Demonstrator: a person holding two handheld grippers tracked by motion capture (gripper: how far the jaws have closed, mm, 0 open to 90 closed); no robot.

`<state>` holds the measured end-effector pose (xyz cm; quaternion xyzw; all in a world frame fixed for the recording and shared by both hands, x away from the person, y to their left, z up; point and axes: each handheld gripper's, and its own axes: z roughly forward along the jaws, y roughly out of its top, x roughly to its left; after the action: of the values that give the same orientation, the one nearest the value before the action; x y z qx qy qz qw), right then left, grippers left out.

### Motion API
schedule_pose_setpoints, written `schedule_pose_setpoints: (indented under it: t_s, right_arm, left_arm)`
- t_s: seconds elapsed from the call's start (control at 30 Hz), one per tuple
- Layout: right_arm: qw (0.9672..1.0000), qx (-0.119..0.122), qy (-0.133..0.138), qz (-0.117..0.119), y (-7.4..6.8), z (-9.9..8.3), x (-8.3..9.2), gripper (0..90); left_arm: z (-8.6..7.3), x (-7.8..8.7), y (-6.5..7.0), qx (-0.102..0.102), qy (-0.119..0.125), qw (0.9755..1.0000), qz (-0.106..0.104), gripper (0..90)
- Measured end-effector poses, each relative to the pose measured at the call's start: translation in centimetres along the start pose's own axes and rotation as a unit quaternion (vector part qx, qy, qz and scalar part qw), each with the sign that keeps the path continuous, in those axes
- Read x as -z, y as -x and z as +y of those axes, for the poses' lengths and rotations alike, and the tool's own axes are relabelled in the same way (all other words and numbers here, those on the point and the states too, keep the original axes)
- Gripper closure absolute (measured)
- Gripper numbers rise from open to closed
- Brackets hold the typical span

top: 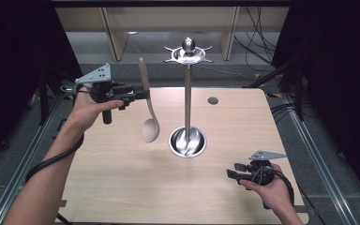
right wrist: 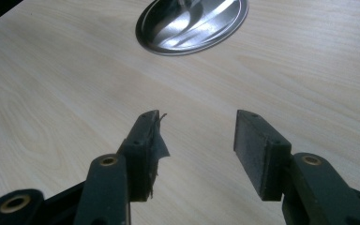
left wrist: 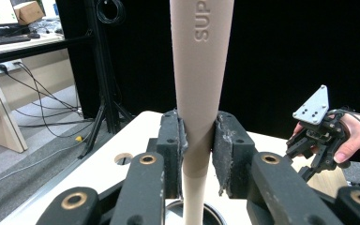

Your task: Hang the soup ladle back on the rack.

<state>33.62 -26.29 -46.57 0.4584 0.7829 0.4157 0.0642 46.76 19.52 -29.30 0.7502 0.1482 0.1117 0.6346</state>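
At the upper left of the high view, we hold the long beige plastic spoon (top: pixel 146 96) mid-handle in our left gripper (top: pixel 143 95), bowl hanging down; it seems light, stiff and rather smooth, while our right gripper (top: pixel 230 174) waits open and empty.

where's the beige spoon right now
In the high view the beige spoon hangs bowl-down in the air over the table's left half, clamped by its handle in the left gripper, just left of the steel stand.
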Motion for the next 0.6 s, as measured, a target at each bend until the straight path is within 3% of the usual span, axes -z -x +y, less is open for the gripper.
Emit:
schedule_pose_setpoints:
  t_s: [0.6]
  right_arm:
    - [1.0000,0.000,0.002,-0.001,0.0,0.0,0.0,51.5]
  left_arm:
    - [1.2,-1.7,0.8,-0.006,-0.007,0.9998,-0.017,72.8]
